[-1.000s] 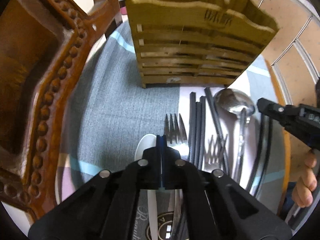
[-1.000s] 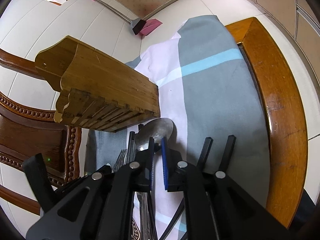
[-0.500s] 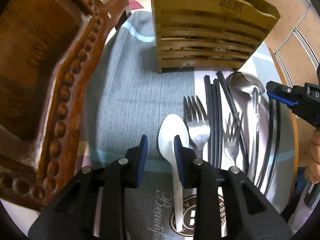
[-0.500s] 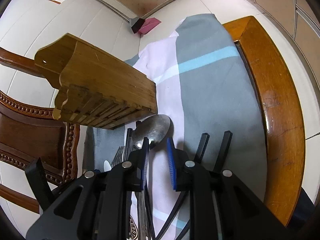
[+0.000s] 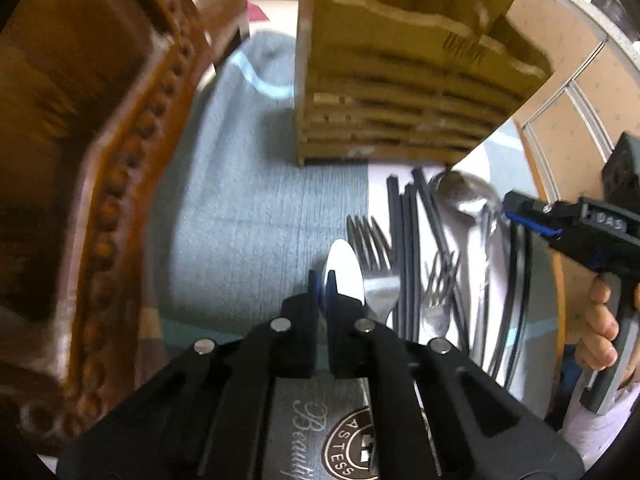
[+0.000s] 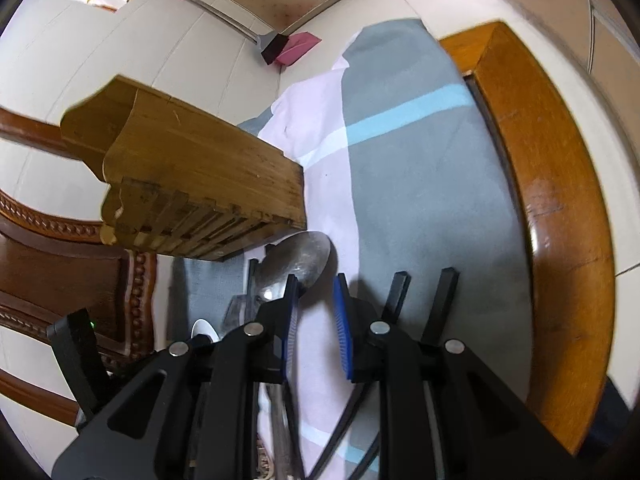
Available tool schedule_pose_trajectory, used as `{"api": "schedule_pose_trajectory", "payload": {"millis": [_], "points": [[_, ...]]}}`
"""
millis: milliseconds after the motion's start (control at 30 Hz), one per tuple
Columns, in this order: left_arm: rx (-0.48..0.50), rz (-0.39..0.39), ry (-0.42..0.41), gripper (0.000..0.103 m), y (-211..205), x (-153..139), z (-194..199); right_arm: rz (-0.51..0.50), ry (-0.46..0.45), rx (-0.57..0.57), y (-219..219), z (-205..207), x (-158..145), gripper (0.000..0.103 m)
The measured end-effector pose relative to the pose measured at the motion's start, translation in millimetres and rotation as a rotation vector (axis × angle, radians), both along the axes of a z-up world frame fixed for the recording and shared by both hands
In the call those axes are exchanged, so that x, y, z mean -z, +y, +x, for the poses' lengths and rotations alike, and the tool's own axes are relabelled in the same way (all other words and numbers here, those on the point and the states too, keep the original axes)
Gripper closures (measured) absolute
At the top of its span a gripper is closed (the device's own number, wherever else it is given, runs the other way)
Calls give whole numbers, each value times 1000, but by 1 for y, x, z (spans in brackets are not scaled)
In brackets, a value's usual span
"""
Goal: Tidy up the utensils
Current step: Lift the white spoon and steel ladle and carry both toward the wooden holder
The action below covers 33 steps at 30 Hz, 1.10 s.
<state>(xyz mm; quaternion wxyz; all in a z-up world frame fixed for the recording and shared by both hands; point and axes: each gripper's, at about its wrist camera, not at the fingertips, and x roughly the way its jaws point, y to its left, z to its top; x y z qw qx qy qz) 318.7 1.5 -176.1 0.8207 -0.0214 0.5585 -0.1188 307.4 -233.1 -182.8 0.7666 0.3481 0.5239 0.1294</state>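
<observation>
A wooden utensil holder (image 5: 404, 80) stands at the back of the cloth-covered table; it also shows in the right wrist view (image 6: 192, 184). In front of it lie a white spoon (image 5: 344, 268), two forks (image 5: 372, 248), black chopsticks (image 5: 408, 240) and a large metal spoon (image 5: 464, 196). My left gripper (image 5: 322, 280) is shut and empty, just left of the white spoon's bowl. My right gripper (image 6: 316, 284) is open above the cloth, beside the metal spoon (image 6: 300, 260), and shows in the left wrist view (image 5: 532, 220).
A carved wooden chair (image 5: 100, 160) stands close at the left of the table. The wooden table rim (image 6: 560, 200) runs along the right. Two more black chopsticks (image 6: 424, 292) lie right of my right gripper. A dustpan (image 6: 292, 46) lies on the floor.
My left gripper has closed again on nothing beside the white spoon. My right gripper has opened wider and lowered towards the metal spoon.
</observation>
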Motion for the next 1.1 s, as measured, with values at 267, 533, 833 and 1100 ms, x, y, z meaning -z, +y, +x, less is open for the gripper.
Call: {"api": "schedule_pose_trajectory", "payload": {"millis": [267, 533, 833, 1100], "points": [[-14, 47, -123, 99, 2, -35, -16, 210, 31, 48, -5, 8, 22, 72], [-33, 51, -188, 99, 4, -50, -30, 328, -31, 58, -10, 9, 25, 91], [-100, 77, -364, 99, 12, -99, -61, 197, -252, -42, 11, -15, -50, 99], [-186, 126, -636, 99, 8, -152, -86, -136, -653, -83, 54, -57, -150, 100]]}}
